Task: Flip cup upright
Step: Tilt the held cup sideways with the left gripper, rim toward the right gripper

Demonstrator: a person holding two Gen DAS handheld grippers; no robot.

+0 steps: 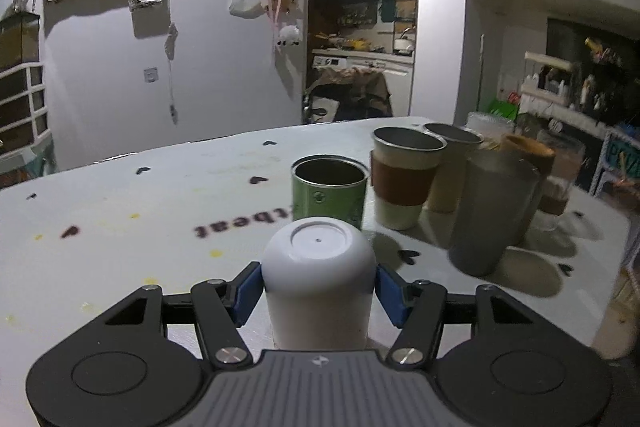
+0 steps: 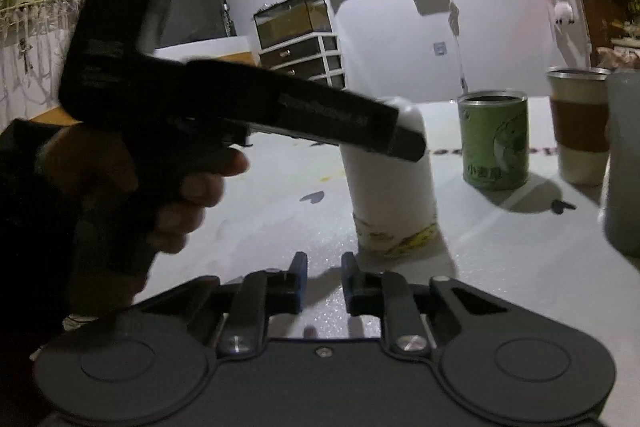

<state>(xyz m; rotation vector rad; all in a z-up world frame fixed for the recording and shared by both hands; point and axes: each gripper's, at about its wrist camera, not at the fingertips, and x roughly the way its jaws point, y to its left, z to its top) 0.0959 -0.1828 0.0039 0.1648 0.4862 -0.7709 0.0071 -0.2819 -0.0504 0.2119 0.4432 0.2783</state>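
A white cup stands upside down on the white table, its base facing up. My left gripper has its blue pads against both sides of the cup. The right wrist view shows the same cup with the left gripper's black body across its top. My right gripper is nearly closed and empty, low over the table, short of the cup.
Behind the cup stand a green tin, a sleeved tumbler, a grey cup and several other cups to the right. The table's far edge runs behind them. A hand holds the left gripper.
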